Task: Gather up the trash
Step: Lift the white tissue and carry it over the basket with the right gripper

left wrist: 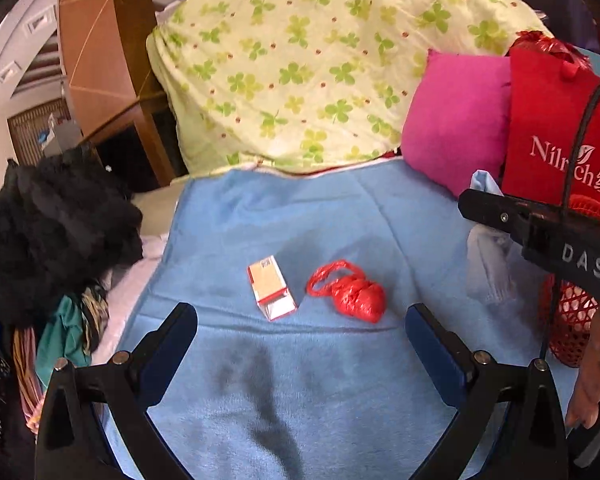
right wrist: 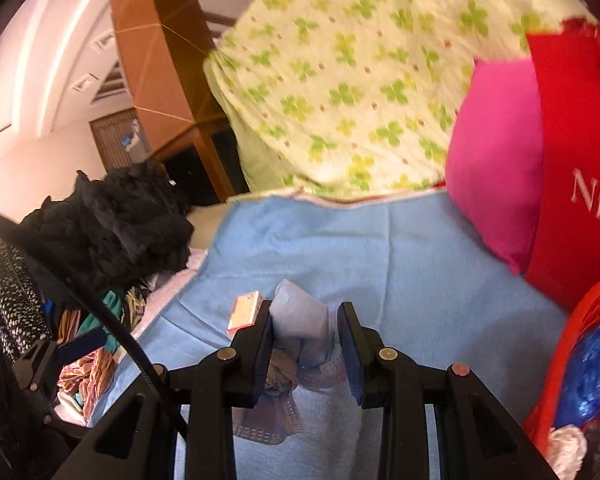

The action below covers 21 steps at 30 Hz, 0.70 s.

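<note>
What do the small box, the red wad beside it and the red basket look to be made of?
Small box: likely thin printed card with a slight sheen; crisp folded edges, open end flap.
Red wad: thin glossy plastic film, probably a knotted bag; crinkles catch light and a twisted loop sticks out.
Red basket: seemingly rigid moulded plastic; smooth rim, and a lattice wall in the left wrist view.

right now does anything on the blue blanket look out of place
Yes. A small red-and-white carton lies tipped over with one end open, and a knotted red plastic bag sits beside it, apart, both loose mid-blanket. The right gripper holds a crumpled pale blue face mask.
</note>
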Motion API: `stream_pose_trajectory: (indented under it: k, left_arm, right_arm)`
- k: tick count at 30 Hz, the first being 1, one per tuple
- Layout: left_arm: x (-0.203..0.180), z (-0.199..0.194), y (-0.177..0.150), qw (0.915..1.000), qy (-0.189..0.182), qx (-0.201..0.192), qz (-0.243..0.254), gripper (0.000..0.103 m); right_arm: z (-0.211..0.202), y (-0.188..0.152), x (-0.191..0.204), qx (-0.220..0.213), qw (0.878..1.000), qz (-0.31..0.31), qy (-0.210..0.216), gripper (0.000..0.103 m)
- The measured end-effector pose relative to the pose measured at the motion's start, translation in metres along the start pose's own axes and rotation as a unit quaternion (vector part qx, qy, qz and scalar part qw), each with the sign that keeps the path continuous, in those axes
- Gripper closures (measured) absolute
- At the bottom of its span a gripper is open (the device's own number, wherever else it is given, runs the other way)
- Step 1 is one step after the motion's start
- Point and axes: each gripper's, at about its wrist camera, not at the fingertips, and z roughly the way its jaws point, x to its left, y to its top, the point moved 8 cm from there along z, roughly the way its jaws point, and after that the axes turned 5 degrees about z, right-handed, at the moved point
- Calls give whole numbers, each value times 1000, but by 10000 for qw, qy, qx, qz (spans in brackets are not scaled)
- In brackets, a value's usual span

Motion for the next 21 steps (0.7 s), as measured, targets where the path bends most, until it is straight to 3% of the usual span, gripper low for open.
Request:
stream_pose_trajectory:
  k: [5, 21]
  left_arm:
    - [-6, -13, 12, 9998, 69, -177, 76, 0]
    - [-31, -29, 29, 9986, 81, -403, 342, 0]
  right_arm:
    - [-24, 7, 10, -354, 9991, -231, 95, 69]
    - [-56, 19, -7, -776, 9969, -100, 95, 69]
